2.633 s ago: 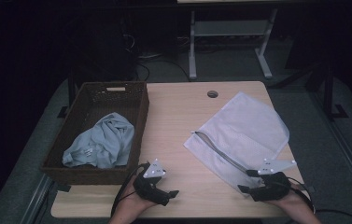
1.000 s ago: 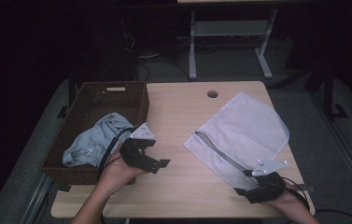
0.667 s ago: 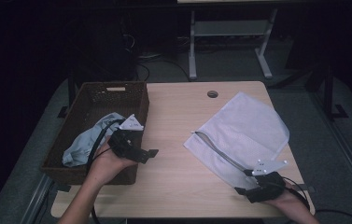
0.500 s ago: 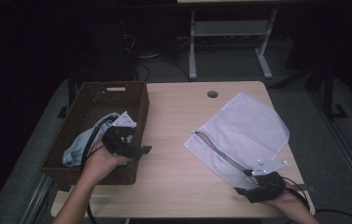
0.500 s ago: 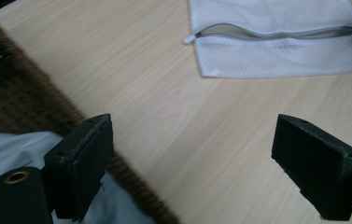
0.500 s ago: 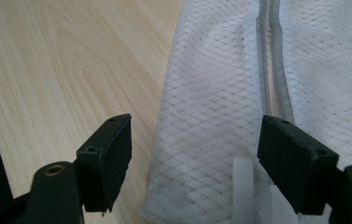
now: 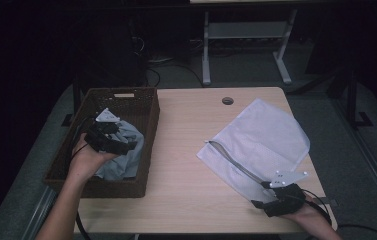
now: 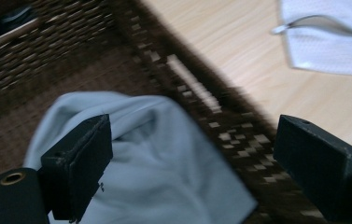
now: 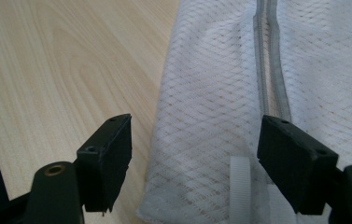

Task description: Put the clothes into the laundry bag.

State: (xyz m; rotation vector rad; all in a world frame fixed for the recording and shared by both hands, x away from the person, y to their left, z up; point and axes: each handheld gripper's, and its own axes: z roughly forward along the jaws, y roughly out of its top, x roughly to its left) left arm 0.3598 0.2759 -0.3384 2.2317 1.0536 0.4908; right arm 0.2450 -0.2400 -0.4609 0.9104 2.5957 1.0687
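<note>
Inside the dark woven wicker basket [image 7: 148, 107], at roughly nine o'clock on the table, lay a crumpled pale blue-grey cloth [image 7: 123, 157], bunched toward the basket's near end. Over it hung the left gripper [image 7: 110, 141], its jaws spread wide with nothing pinched between them; in the left gripper view the cloth [image 8: 164, 168] sat just below them. Across the light wooden table [image 7: 181, 180], at about four o'clock, a white mesh zip bag [image 7: 266, 140] lay flat. At its near corner rested the right gripper [image 7: 271, 197], jaws open, straddling the mesh [image 9: 211, 121] without pressing it.
</note>
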